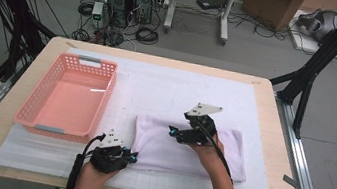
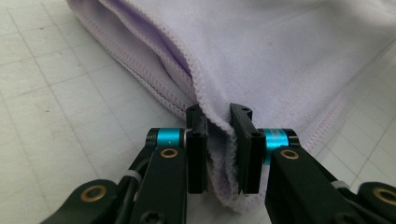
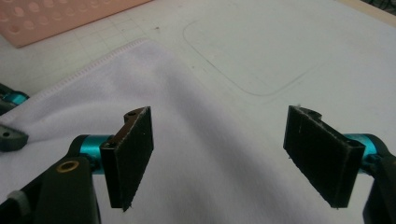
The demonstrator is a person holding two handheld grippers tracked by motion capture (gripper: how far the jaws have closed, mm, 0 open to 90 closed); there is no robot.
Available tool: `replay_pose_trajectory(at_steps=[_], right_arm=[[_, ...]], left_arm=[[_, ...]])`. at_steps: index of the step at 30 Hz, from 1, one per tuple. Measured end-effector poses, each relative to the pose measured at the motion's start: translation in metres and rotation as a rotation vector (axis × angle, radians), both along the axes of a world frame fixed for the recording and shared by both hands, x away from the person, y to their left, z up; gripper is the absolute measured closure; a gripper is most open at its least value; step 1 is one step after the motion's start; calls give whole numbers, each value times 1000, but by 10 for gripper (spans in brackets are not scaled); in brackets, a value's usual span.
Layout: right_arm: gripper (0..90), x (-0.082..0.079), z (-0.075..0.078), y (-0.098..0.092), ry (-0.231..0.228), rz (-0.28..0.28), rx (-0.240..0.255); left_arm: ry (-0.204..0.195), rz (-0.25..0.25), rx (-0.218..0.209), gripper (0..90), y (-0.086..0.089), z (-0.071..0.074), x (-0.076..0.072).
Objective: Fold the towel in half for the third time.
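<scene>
A folded lilac towel lies on the white grid mat in front of the person. My left gripper sits at the towel's near left corner. In the left gripper view the stitched layers of the towel run between the two pads, and my left gripper is shut on that corner. My right gripper hovers over the middle of the towel and points left. Its jaws stand wide apart in the right gripper view, where my right gripper holds nothing above the towel.
A pink plastic basket stands empty on the mat's left side, and its corner is also in the right gripper view. A rounded outline is drawn on the mat beyond the towel. The wooden table borders the mat.
</scene>
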State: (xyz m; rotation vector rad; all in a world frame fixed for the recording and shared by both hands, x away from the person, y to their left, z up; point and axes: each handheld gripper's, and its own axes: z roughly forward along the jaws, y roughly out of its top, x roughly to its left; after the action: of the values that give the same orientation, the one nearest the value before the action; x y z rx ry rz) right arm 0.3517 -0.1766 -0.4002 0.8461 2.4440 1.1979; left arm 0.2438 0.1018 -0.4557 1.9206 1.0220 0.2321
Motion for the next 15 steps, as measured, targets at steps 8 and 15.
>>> replay_pose_trajectory(at_steps=[8,15], right_arm=[[256,25,-1,41,35,69,-53],[323,40,-4,68,60,127,-94]], left_arm=[[17,0,-19,785,2,0,1],[46,8,-49,784,6,0,1]])
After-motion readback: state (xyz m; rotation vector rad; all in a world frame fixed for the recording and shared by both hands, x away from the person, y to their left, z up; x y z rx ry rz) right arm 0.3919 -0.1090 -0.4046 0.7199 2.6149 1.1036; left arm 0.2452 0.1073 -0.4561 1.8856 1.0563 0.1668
